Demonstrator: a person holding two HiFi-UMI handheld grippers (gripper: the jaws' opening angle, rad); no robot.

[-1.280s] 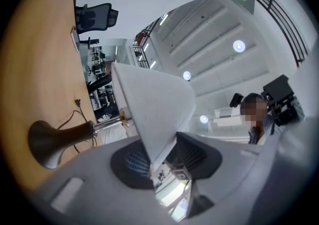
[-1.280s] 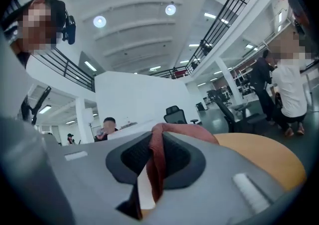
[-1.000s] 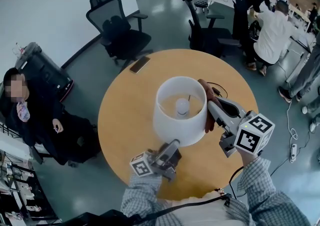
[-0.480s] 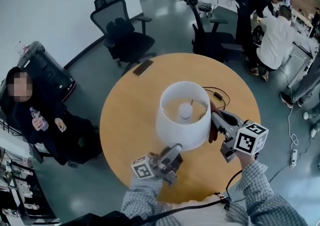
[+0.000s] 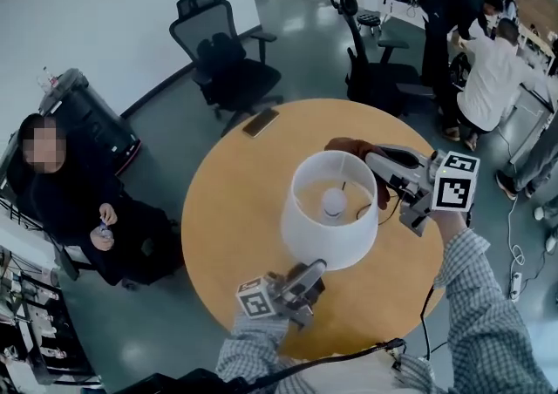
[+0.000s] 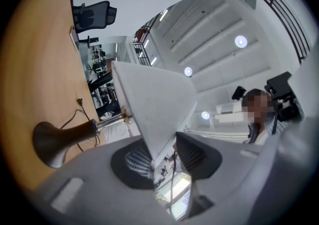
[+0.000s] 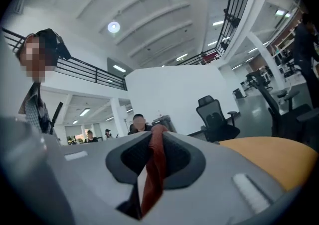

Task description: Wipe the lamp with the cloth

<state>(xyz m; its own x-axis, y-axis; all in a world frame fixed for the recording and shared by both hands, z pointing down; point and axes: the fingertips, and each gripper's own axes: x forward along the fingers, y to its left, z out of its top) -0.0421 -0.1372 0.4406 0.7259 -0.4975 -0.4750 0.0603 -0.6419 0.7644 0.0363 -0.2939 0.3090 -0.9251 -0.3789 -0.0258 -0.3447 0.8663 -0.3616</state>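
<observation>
Your left gripper is pinching the near lower rim of the lamp shade, and the lamp is standing near the middle of the round table. Your right gripper is squeezing the reddish cloth at the shade's far rim (whether the cloth is touching the shade is hard to tell). From overhead the shade is hiding the lamp base

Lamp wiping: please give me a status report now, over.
Left gripper shut on lamp shade, near rim. Right gripper shut on cloth, at shade's far rim. Phone lies apart; nothing blocks.
</observation>
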